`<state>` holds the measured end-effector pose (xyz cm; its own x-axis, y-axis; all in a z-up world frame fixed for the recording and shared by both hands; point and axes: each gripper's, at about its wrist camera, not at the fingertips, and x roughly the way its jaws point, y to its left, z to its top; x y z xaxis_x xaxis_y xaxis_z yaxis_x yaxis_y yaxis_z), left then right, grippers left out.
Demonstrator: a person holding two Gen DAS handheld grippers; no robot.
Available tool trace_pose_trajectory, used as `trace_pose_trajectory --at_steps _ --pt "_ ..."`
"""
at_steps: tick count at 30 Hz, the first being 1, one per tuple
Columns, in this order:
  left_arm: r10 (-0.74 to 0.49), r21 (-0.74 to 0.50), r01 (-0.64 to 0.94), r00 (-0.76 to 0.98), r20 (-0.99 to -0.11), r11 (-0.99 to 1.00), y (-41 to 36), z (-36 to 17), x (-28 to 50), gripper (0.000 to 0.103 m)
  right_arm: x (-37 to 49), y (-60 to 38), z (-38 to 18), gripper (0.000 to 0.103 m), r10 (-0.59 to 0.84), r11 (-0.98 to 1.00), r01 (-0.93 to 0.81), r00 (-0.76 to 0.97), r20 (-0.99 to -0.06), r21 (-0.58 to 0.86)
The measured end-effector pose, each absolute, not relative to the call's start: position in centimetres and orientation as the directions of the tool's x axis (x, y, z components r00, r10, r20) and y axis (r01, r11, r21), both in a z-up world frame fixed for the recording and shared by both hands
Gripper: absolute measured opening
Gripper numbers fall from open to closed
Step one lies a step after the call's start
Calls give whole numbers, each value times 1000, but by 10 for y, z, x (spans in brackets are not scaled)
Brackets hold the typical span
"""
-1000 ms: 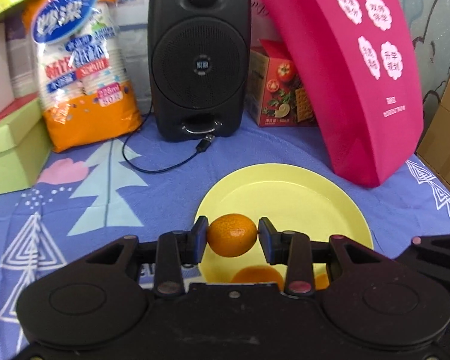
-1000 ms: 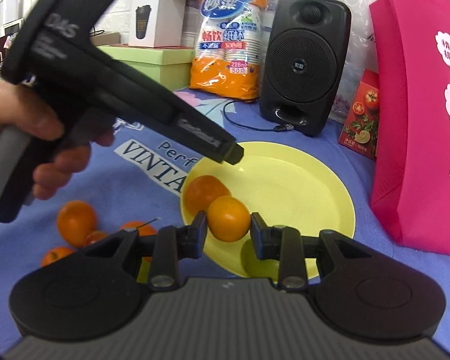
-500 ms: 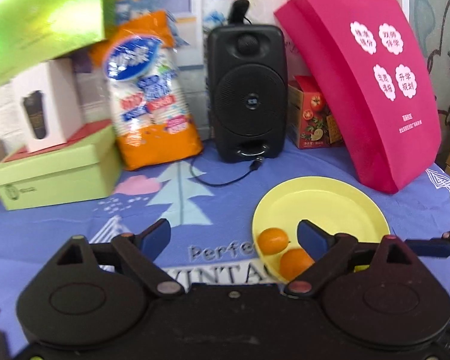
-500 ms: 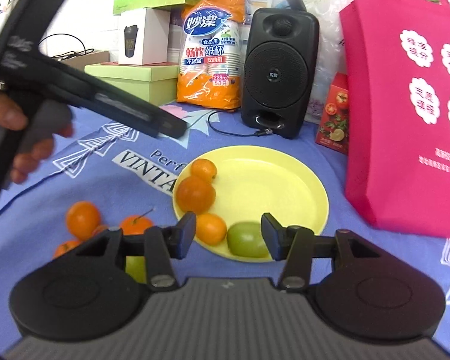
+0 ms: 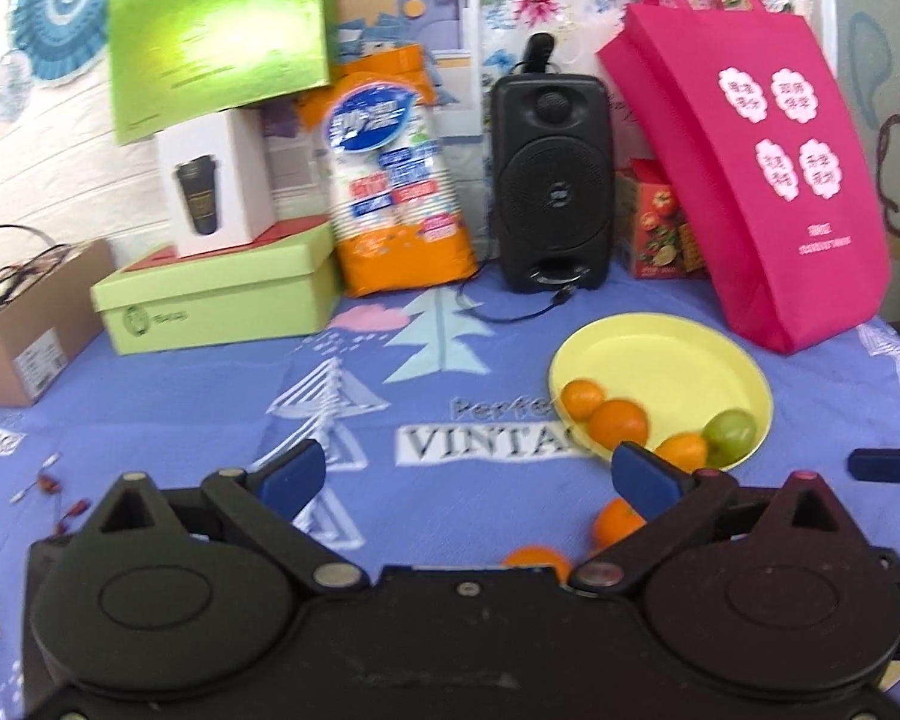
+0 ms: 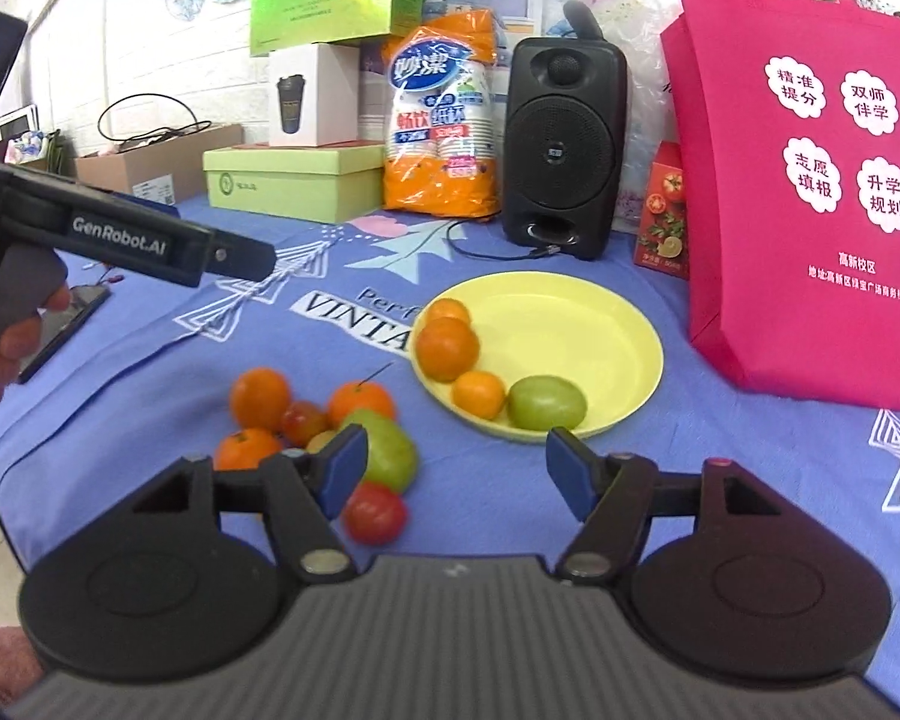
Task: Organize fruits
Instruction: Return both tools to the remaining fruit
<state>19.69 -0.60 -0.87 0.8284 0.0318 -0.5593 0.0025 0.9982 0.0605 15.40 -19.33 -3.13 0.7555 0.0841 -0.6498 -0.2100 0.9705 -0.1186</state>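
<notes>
A yellow plate (image 6: 600, 324) holds three oranges (image 6: 447, 348) and a green fruit (image 6: 546, 402) along its near-left rim; the plate also shows in the left wrist view (image 5: 678, 354). A loose pile of oranges (image 6: 259, 397), a green fruit (image 6: 384, 447) and a red fruit (image 6: 375, 513) lies on the cloth left of the plate. My right gripper (image 6: 456, 471) is open and empty, above the cloth before the plate. My left gripper (image 5: 468, 474) is open and empty, raised left of the plate, and shows from the side in the right wrist view (image 6: 150, 243).
A blue patterned tablecloth (image 5: 210, 396) covers the table. At the back stand a black speaker (image 6: 561, 144) with a cable, a pink bag (image 6: 810, 180), an orange cup pack (image 6: 441, 120), a red box (image 6: 663, 210), green boxes (image 5: 222, 300) and a cardboard box (image 5: 24, 330).
Both grippers opened, left their oranges on the plate and pulled back and up. The left gripper moved away to the left.
</notes>
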Motion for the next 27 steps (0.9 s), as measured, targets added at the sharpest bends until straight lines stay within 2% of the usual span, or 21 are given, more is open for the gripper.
trace_pose_trajectory --at_steps 6,27 --pt "91 98 -43 819 -566 994 4 -15 171 103 133 -184 -32 70 88 970 -213 752 -653 -114" --pt "87 67 -58 801 -592 996 15 -27 142 103 107 -169 -30 72 101 960 -245 751 -653 -133"
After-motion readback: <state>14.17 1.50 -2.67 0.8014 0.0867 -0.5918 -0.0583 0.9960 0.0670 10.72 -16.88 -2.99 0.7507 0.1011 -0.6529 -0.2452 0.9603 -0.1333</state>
